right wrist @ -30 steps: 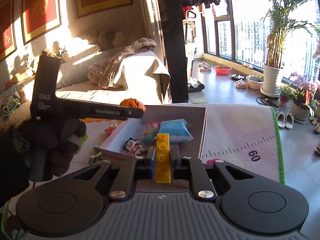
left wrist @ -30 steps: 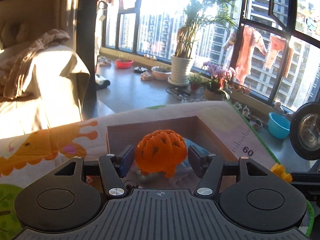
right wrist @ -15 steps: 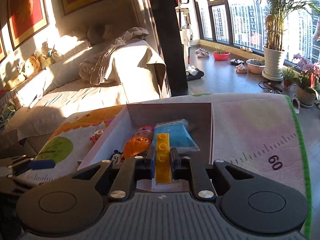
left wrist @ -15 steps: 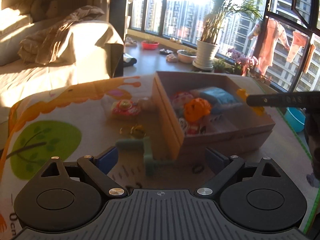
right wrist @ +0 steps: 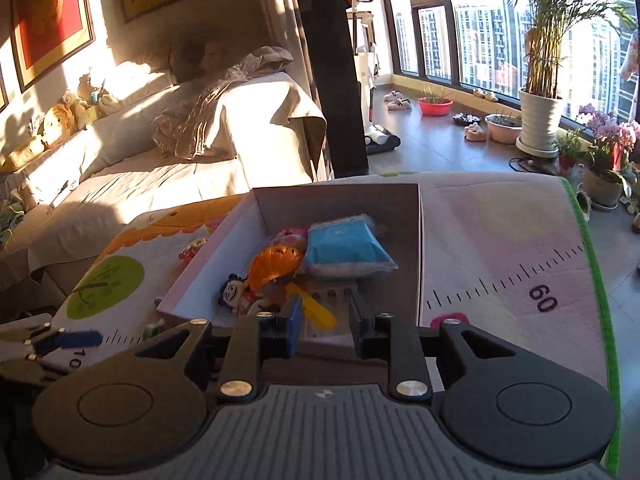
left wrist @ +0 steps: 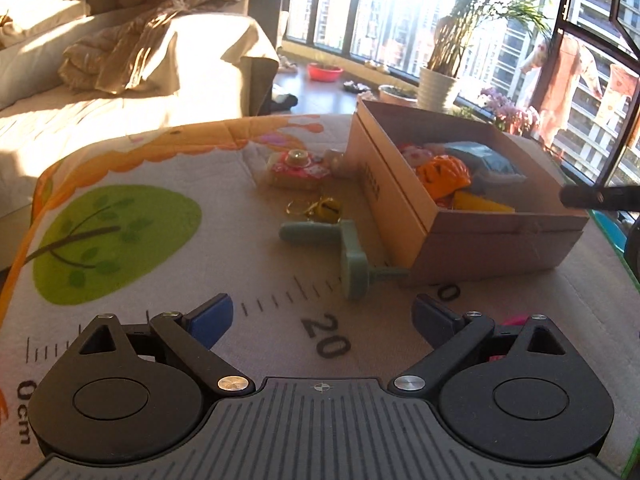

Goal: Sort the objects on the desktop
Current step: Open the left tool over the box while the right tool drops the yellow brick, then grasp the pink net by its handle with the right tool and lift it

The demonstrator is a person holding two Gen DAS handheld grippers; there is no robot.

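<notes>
a bed (right wrist: 168, 176) with a rumpled beige blanket (right wrist: 224, 120) catches the low sun. red framed pictures (right wrist: 52, 20) hang above it, soft toys (right wrist: 56, 120) line its far edge. a tall palm in a white pot (right wrist: 538, 120), a red basin (right wrist: 435, 106) and pink flowers (right wrist: 612, 132) stand along the windows.

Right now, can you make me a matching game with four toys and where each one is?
Things:
1. orange ball
2. blue pack
3. gold bell
4. green plastic toy

Places:
A. on the mat, touching the box's near corner
B. at the box's far end
C. on the mat, beyond the green toy
D. in the box, middle

Pairs: 1-D, 2-B, 3-C, 4-A
</notes>
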